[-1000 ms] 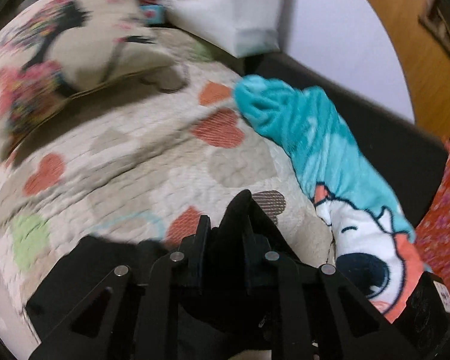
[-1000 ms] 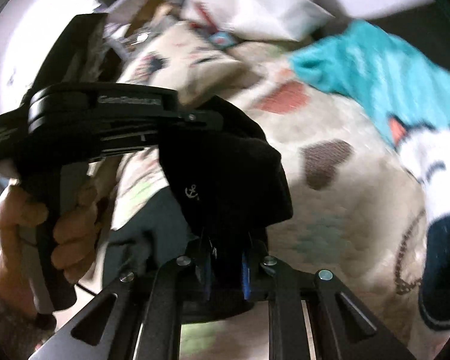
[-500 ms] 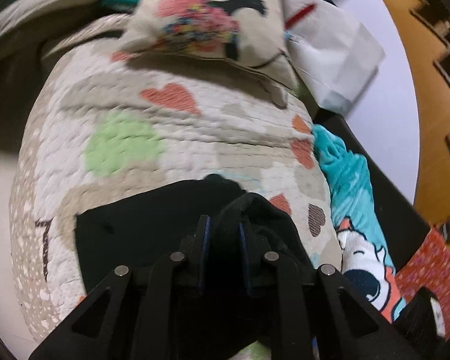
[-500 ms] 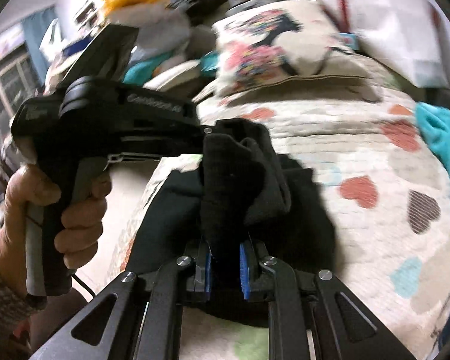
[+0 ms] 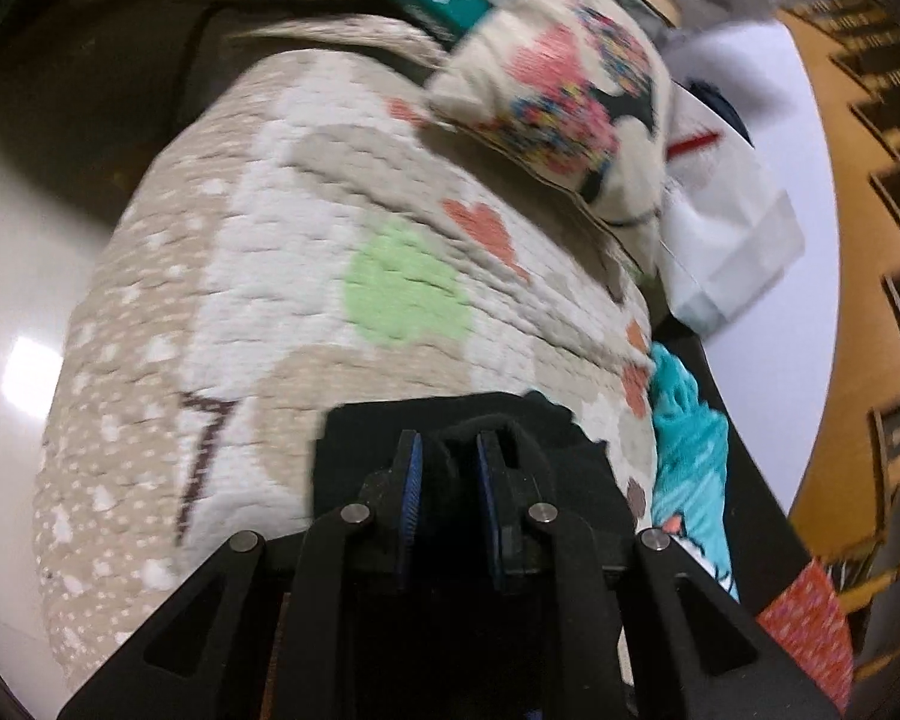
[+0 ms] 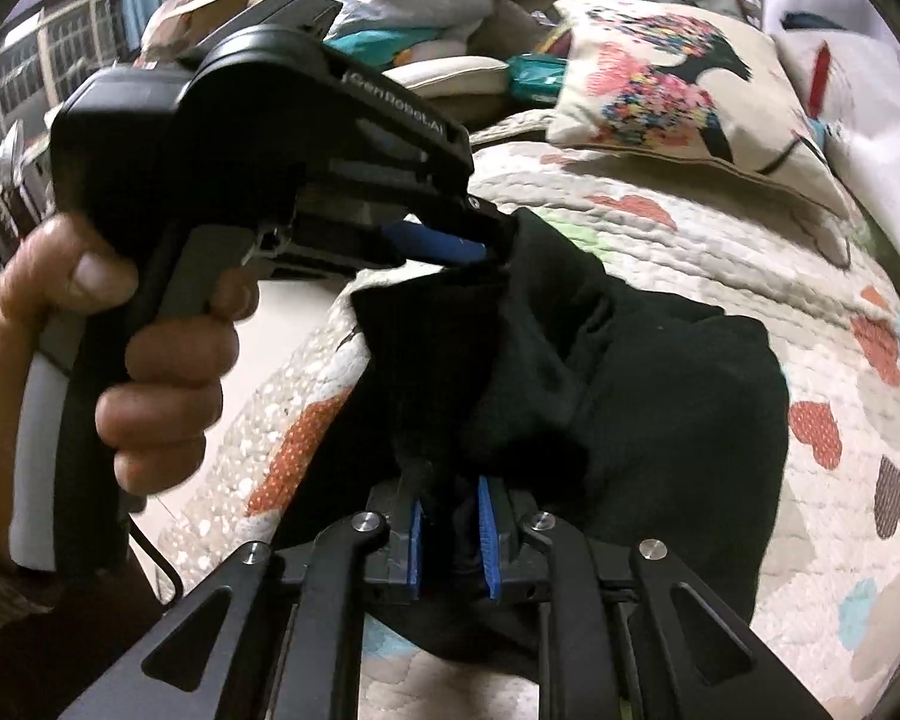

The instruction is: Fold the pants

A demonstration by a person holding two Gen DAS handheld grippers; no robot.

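The black pants (image 6: 648, 396) lie on a quilted heart-patterned bedspread (image 6: 750, 252), one end lifted. My right gripper (image 6: 450, 507) is shut on a bunched fold of the black fabric near the bottom of the right wrist view. My left gripper (image 6: 486, 246), held in a hand, grips the raised edge of the pants at upper left there. In the left wrist view the left gripper (image 5: 447, 450) is shut on a fold of the pants (image 5: 360, 444) over the bedspread (image 5: 270, 240).
A patterned cushion (image 6: 672, 84) and a white bag (image 5: 726, 228) sit at the head of the bed. A teal cartoon blanket (image 5: 684, 420) lies along the right edge. Pale floor (image 5: 24, 276) lies left of the bed. Clutter is piled behind.
Both grippers have carried the gripped pants edge across the bed toward its left side. The black fabric now lies spread flatter on the bedspread.
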